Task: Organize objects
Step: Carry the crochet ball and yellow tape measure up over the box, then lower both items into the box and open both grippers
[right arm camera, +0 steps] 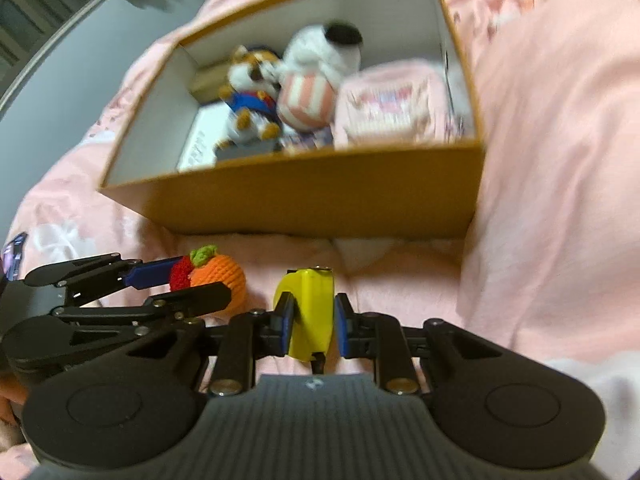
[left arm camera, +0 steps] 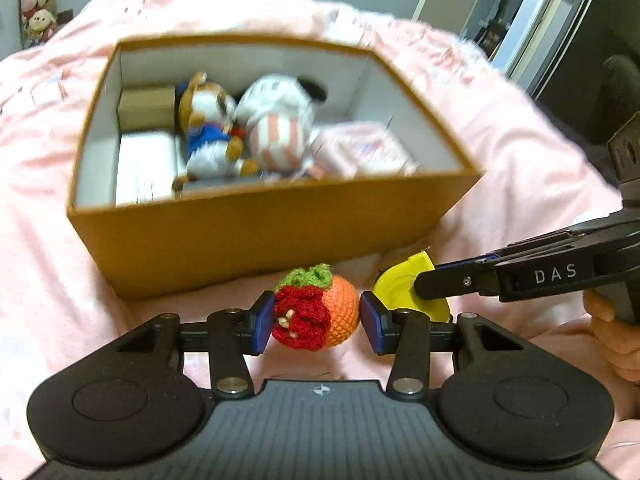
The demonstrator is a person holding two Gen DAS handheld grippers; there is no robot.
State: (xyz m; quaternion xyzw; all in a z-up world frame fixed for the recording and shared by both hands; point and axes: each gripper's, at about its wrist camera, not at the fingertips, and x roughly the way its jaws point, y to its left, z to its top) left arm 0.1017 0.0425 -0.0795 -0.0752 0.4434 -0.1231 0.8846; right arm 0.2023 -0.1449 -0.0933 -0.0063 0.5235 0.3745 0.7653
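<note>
on right gripper [left arm camera: 420, 292] arm | white lettering "das" | yellow item [left arm camera: 396, 286] clamped

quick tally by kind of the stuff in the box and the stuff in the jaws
Plush toys in the orange box: 2, tiger plush and white plush
Small cartons: 2, brown carton and white carton
Pink packs: 1, pink pack
Crochet toys: 1, crochet fruit
Yellow items: 1, yellow item
Total: 7
</note>
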